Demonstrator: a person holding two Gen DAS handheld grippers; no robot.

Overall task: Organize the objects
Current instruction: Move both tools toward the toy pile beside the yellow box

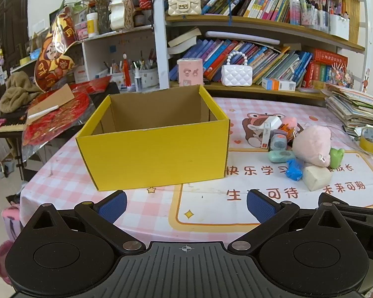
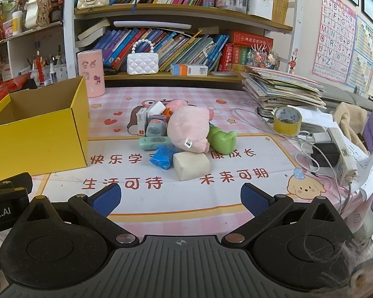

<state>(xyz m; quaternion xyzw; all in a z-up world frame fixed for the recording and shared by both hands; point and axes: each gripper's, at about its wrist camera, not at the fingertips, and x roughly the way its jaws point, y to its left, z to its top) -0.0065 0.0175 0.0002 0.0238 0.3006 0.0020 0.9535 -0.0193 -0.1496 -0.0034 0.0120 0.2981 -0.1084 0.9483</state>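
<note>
both tongs, the left gripper (image 1: 186, 204) and the right gripper (image 2: 180, 197), are wide apart and hold nothing. the toy pile (image 2: 184, 134) sits on the table (image 2: 161, 198), beside the yellow box (image 1: 151, 139).

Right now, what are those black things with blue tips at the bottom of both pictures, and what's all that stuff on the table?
Those are two grabber tools that a person holds, one in each hand. Each carries a camera looking forward along its two fingers, so you get one picture per tool. The left gripper faces an open yellow cardboard box, and no toys can be seen inside it. The right gripper faces a pile of toys: a pink plush toy, a green frog toy, a blue crumpled wrapper and a cream block. Everything sits on a pink checked tablecloth. A roll of yellow tape lies off to the right. Both grabbers are wide open and hold nothing.
</note>
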